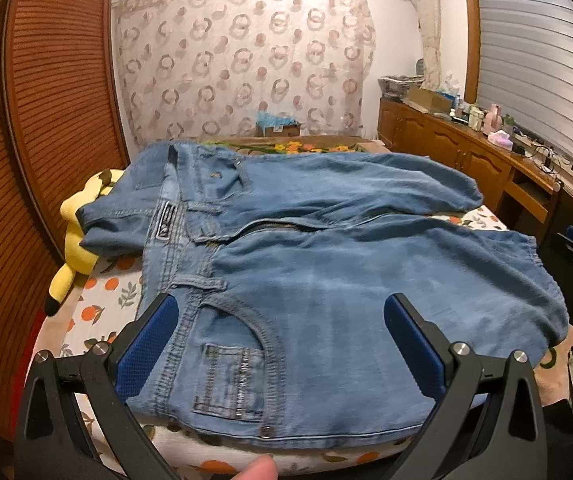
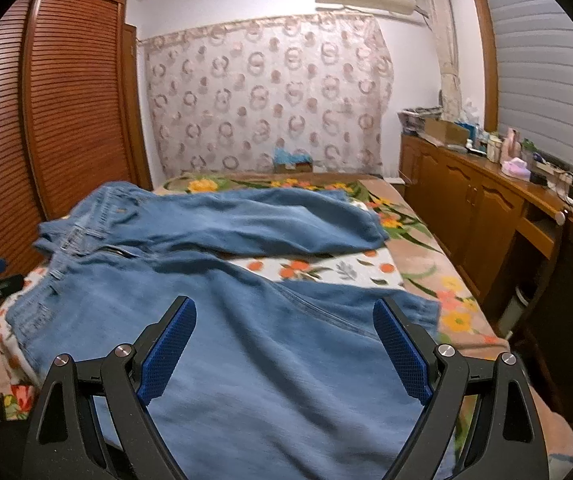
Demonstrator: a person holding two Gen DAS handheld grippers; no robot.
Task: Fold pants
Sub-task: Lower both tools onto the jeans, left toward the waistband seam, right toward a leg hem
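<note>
The pants [image 1: 326, 280] are spread flat across the bed [image 1: 98, 308], light blue denim, front side up, and you can read the zipper line and the coin pocket near the waistband. The waistband sits toward the wardrobe side of the bed, and both legs run away from it toward the cabinet side. The legs are parted: the far leg lies closer to the curtain, the near leg closer to you, with a strip of orange-print sheet showing between their ends in the right wrist view.

Your left gripper [image 1: 282, 308] hangs over the hip of the pants, just by the waistband, its blue pads spread wide apart and holding nothing. One pad is over the belt-loop edge, the other over the thigh. A fingertip [image 1: 258, 470] pokes in at the bottom of that view.

Your right gripper [image 2: 284, 312] sits over the near leg of the pants, further down toward the hem, jaws also wide apart, nothing between them. Whether either one touches the cloth, I cannot tell.

Beside the waistband, on the wardrobe side, a yellow plush toy [image 1: 72, 240] lies partly under the denim. Past the pants, the patterned curtain [image 1: 242, 64] hangs at the bed's far end, and the wooden cabinet [image 2: 474, 204] runs alongside the leg ends.
</note>
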